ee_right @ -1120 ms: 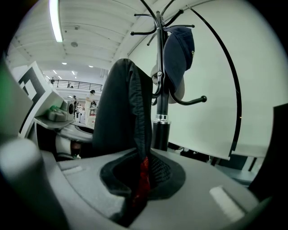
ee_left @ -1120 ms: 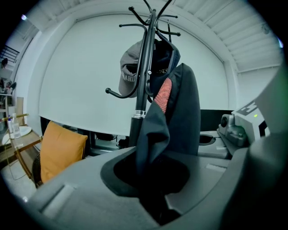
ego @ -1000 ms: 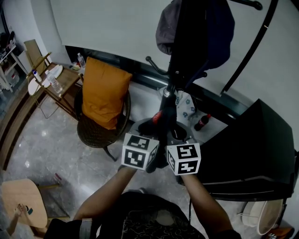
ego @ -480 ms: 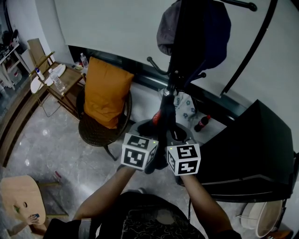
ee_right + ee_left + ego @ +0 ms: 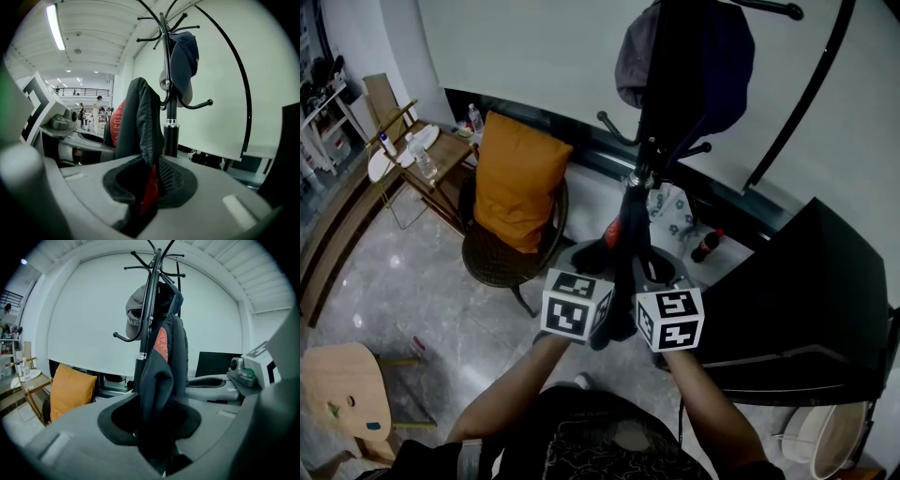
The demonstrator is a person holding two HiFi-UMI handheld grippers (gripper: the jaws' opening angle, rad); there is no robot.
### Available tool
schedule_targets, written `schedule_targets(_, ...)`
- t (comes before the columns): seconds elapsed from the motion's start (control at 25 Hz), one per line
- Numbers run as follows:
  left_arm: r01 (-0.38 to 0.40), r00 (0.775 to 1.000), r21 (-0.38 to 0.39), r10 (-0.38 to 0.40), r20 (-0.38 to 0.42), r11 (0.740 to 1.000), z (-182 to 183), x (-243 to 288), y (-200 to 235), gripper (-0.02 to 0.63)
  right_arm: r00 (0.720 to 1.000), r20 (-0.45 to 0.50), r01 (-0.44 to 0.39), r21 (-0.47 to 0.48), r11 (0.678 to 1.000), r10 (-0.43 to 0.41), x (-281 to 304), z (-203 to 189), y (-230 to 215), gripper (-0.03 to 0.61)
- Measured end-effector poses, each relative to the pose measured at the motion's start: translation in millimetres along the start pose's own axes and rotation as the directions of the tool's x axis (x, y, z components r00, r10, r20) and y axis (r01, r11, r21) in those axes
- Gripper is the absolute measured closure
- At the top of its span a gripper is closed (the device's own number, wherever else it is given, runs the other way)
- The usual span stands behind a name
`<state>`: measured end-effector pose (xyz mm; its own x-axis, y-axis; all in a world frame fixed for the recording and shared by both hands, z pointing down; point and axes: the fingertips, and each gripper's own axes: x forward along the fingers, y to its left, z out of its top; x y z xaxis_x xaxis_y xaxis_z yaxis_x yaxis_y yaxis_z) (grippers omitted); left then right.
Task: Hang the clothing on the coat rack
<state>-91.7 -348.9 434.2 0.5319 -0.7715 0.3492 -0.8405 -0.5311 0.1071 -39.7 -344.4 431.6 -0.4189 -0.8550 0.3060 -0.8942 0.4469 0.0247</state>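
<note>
While the dark jacket (image 5: 165,357) already drapes from a hook high on the coat rack (image 5: 150,301) (a grey cap (image 5: 133,317) shares the pole), both grippers sit at its lower end.

Left gripper (image 5: 157,434): jaws have just been opening and stand spread. Loose fabric lies in the gap, not pinched.

Right gripper (image 5: 145,194): closed on a fold of the jacket, red lining showing at the bite.

Step judged: letting go after hanging.

Next move calls for the right jaws to part, then both tools drawn back clear without dragging the cloth off its hook.
</note>
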Motion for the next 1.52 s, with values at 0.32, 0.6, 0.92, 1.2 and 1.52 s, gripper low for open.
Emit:
schedule_targets(0.32, -0.031, 0.999, -0.018, 0.032, 0.022, 0.999, 2.3, -11.4, -5.5, 0.502, 1.0, 0.008, -0.016, 0.021, 1.0, 0.016, -12.9, -0.6, 1.1, 0.517)
schedule_targets(0.6, -0.059, 0.998, -0.049, 0.06, 0.017, 0.997, -1.3, -22.7, -12.3, 0.502, 0.999, 0.016, -0.037, 0.024, 0.999, 0.037, -24.1, -0.6, 2.9, 0.508)
schedule_targets(0.92, -0.096, 0.995, -0.087, 0.099, 0.027, 0.992, -6.9, -32.9, -23.5, 0.502, 0.996, 0.035, -0.078, 0.008, 0.997, 0.078, -41.3, 2.1, 5.6, 0.506)
schedule_targets(1.2, -0.13, 0.991, -0.08, 0.132, 0.03, 0.988, -6.4, -41.0, -36.4, 0.503, 0.992, 0.036, -0.12, -0.01, 0.993, 0.12, -54.4, 3.3, 10.1, 0.506)
schedule_targets(1.52, -0.151, 0.987, -0.061, 0.154, 0.042, 0.987, -4.5, -50.3, -57.6, 0.505, 0.988, 0.046, -0.146, -0.031, 0.989, 0.148, -74.9, 3.9, 10.8, 0.518)
